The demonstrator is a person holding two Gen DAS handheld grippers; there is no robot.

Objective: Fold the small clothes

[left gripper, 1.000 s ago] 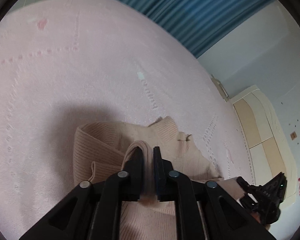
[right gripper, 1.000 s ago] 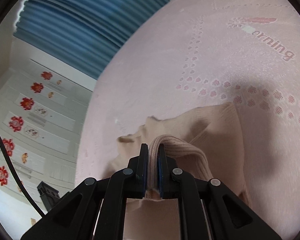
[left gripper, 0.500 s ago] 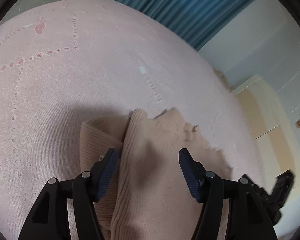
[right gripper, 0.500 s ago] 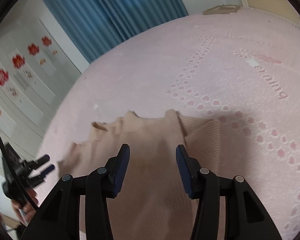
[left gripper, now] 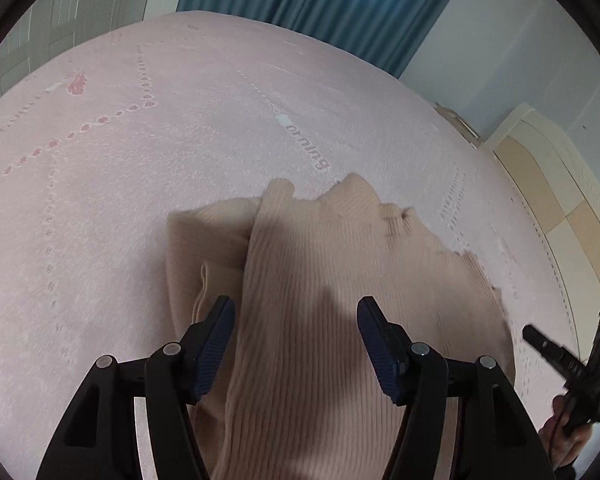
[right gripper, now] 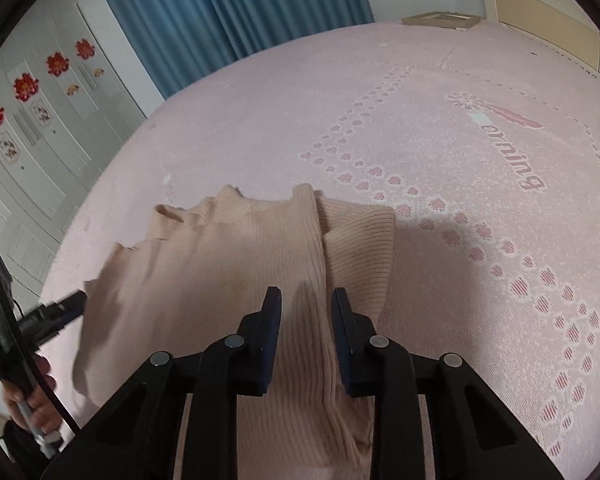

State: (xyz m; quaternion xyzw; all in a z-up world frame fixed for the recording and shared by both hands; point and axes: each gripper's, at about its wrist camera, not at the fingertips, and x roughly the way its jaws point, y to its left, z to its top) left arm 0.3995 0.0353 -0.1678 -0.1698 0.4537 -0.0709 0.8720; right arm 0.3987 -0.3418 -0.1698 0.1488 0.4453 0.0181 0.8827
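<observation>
The left gripper (left gripper: 296,344) has its jaws wide apart, gripping nothing. The right gripper (right gripper: 306,332) has its jaws closing, nothing pinched between them. Below both, the beige sweater (left gripper: 340,300) lies folded on the pink bed (left gripper: 140,160).

Beige ribbed sweater (left gripper: 340,280) on a pale pink bedspread (left gripper: 120,200) with darker pink dotted motifs.
</observation>
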